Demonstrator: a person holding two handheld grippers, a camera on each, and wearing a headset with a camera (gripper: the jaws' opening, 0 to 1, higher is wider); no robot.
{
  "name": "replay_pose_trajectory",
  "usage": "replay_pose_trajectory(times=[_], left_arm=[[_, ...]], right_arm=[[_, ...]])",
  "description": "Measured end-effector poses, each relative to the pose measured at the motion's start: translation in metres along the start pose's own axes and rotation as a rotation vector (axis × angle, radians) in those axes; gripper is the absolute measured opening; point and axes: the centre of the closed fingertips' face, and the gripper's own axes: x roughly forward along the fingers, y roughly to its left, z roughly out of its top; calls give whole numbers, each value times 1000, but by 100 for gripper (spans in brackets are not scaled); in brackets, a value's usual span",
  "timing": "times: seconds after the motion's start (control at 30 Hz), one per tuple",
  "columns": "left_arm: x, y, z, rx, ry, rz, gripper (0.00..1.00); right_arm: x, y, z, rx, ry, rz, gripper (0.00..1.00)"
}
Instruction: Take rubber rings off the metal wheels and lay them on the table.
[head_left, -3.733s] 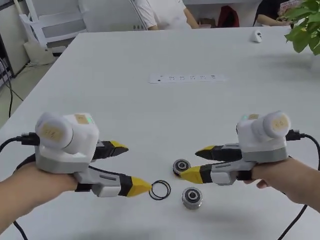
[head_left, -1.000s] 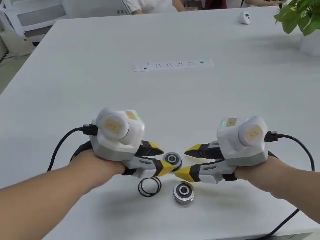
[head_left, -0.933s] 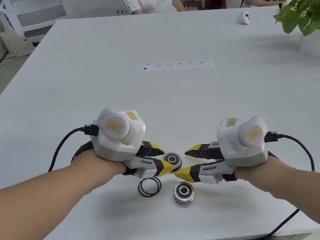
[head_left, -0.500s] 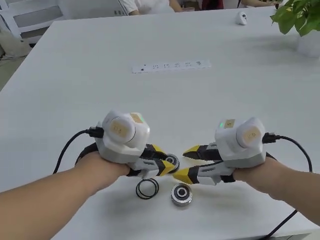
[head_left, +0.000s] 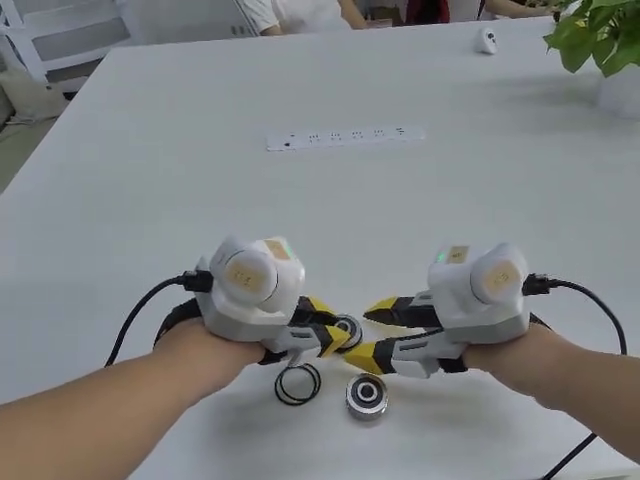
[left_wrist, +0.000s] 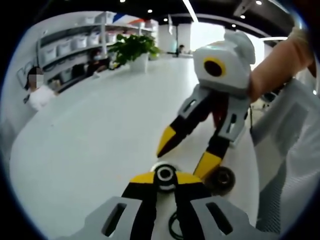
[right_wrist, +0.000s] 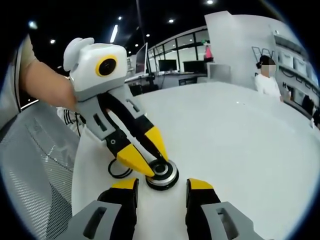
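While left tool (left_wrist: 165, 178) clamps wheel (right_wrist: 162, 174), right tool (head_left: 366, 333) beside (agape)

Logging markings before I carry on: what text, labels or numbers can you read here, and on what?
Nothing is legible.
Power strip: marks too small.
Tan stickers on the left tongs and right tongs: blurred.
Wall lettering, right gripper view: blurred.
Wheel in the left tongs: no readable marking.

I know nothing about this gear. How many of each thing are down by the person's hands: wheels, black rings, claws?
Wheels: 2, one gripped in the left claw, one loose on the table.
Black rings: 2, overlapping.
Claws: 2, the left claw and the right claw.
Total: 6.
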Motion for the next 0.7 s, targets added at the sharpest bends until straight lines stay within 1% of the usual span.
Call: replay_pose_trajectory(times=[0.17,0.3,0.33,0.43,0.5,0.7], left_arm=[[1,0,0,-2,3,9,14],[1,0,0,-11,0,15,14],[1,0,0,-19,0,15,14],[1,0,0,-17,3,14,14],[1,0,0,-17,2,15,14],[1,0,0,-20,2,17,14]], right_arm=[[5,0,2,17,-8,3,33],[7,0,1,17,-4,1,31],[7,-1,1,19,-4,-1,31],[7,-2,1,43,-10,-5,28],[7,-2,1,44,-12,-4,29],[7,2,1,41,-15,7,24]])
